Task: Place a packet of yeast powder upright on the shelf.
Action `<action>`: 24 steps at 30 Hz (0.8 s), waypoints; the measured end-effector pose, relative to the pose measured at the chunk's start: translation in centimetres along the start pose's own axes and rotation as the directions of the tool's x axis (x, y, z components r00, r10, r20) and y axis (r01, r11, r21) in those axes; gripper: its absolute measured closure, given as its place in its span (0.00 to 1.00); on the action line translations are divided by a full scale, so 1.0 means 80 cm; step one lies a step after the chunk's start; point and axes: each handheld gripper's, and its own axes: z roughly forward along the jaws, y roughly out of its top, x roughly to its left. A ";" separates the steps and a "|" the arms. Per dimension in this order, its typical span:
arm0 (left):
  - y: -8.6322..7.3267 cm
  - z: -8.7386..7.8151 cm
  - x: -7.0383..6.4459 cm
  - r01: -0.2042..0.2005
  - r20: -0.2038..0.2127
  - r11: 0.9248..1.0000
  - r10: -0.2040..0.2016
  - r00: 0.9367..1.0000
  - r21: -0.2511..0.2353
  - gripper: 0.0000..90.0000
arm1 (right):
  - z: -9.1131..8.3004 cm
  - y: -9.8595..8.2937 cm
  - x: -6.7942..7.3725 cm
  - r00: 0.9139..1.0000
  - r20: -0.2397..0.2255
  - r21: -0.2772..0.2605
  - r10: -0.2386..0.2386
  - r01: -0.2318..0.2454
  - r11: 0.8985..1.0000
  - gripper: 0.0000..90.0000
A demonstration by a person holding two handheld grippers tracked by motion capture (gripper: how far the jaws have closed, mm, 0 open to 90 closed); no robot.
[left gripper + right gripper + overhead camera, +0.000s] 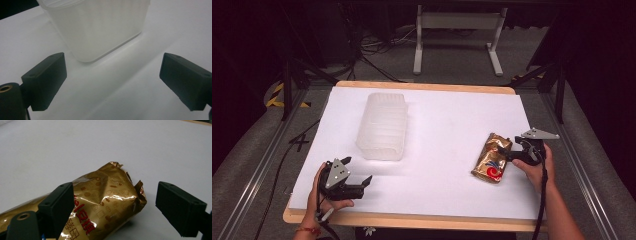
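At the near left of the white table (437,190), the left gripper (357,184) rests low with its jaws spread wide and nothing between them. In the left gripper view the clear plastic container (100,27) stands just beyond the jaws, apart from both, so it is not held. In the high view the container sits left of centre, toward the far side.

Over at the right, the right gripper (503,150) is at the gold snack packet (492,158), which lies flat near the table's right edge. The step in hand looks like the reach for the packet, a grasp not yet made. In the right gripper view the jaws stand wide open: the crimped far end of the packet lies between them, the left jaw over its body, the right jaw well clear on bare table. The next move likely calls for centring on the packet and closing gently, since the foil will crumple.
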 end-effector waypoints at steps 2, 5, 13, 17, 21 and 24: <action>0.000 -0.001 0.001 0.002 0.000 1.000 -0.002 1.000 -0.004 0.09 | 0.002 -0.001 0.000 1.000 -0.005 0.000 0.013 -0.013 1.000 0.17; 0.000 -0.001 0.002 0.007 -0.001 1.000 -0.007 1.000 -0.005 0.09 | 0.009 -0.002 0.000 1.000 -0.002 0.016 0.014 -0.014 1.000 0.16; 0.000 0.000 -0.001 -0.001 0.005 1.000 0.001 1.000 0.005 0.09 | 0.023 -0.004 0.004 0.998 -0.043 0.038 0.053 -0.051 0.998 0.13; 0.001 0.000 -0.002 -0.001 0.004 1.000 0.001 1.000 0.002 0.09 | 0.027 -0.004 0.007 0.997 -0.048 0.045 0.055 -0.053 0.998 0.12; 0.001 0.001 -0.002 -0.004 0.009 1.000 0.004 1.000 0.003 0.09 | 0.026 -0.004 0.008 0.997 -0.052 0.042 0.052 -0.050 0.998 0.19; 0.001 0.001 -0.002 -0.006 0.006 1.000 0.006 1.000 0.005 0.09 | 0.022 -0.004 0.000 0.994 -0.058 0.026 0.091 -0.090 0.996 0.40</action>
